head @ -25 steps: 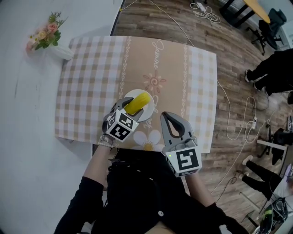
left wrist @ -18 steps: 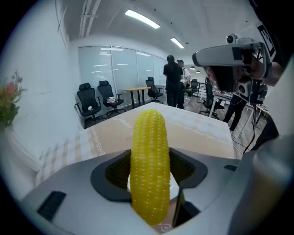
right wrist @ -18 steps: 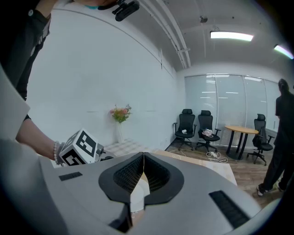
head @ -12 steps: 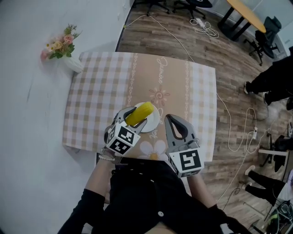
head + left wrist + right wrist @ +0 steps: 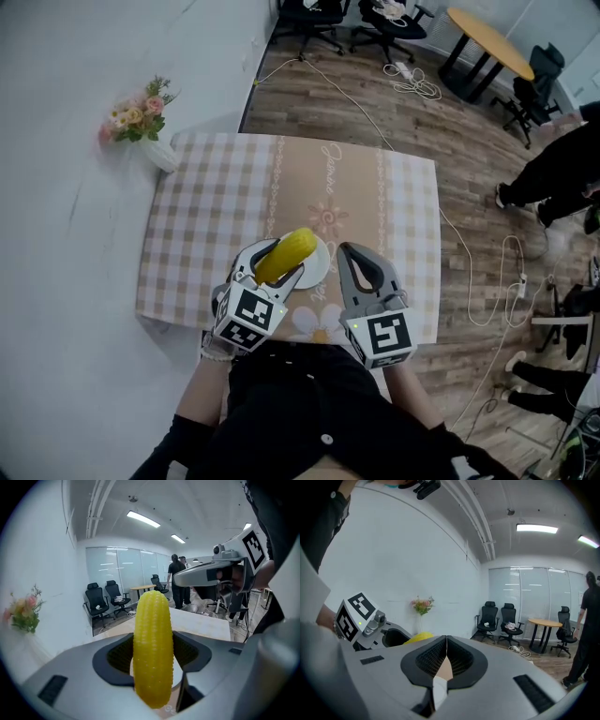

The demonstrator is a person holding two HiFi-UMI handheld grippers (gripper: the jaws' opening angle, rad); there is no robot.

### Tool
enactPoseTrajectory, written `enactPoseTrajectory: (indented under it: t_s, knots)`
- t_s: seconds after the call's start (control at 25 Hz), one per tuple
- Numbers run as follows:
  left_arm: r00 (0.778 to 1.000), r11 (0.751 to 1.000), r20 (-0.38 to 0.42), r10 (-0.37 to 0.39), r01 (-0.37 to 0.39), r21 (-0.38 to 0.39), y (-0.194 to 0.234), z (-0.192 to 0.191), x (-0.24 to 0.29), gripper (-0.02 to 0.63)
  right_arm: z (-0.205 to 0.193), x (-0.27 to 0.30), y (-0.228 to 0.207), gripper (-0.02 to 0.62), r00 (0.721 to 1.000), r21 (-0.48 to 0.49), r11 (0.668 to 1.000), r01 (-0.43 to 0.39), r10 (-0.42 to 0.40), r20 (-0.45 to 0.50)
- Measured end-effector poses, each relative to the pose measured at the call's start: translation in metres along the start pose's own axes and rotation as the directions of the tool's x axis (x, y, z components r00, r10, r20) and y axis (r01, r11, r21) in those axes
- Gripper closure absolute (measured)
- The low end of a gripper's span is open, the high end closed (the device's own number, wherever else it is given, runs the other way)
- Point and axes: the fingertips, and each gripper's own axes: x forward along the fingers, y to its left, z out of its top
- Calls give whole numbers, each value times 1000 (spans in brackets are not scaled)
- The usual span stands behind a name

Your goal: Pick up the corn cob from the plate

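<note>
The checked table [image 5: 216, 216] carries the white plate [image 5: 320, 265] near its 6 o'clock edge. The left gripper [image 5: 275, 262] is clamped across the corn cob [image 5: 285, 254] — the cob appears held just clear of the plate, its long axis running 7 to 1 o'clock, crosswise to the jaws. The right gripper [image 5: 354, 251], jaws pressed together on nothing, sits at the cob's 3 o'clock — the left alone carries it.

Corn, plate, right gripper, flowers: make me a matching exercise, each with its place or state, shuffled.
1 corn
2 plate
3 right gripper
4 flowers

A shut, empty
B far left corner of the table
C clamped in the left gripper
D on the table, just under the corn

Pairs: 1-C, 2-D, 3-A, 4-B
</note>
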Motion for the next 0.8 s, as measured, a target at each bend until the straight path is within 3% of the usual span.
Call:
enactPoseTrajectory:
  t_s: [0.24, 0.8]
  knots:
    - [996, 999, 81, 27, -24, -29, 10, 25, -23, 347, 5, 2, 5, 555, 1000, 14, 1000, 5, -5, 23]
    - [979, 997, 197, 55, -64, 39, 16, 68, -61, 347, 24, -9, 5, 555, 998, -9, 1000, 28, -28, 60]
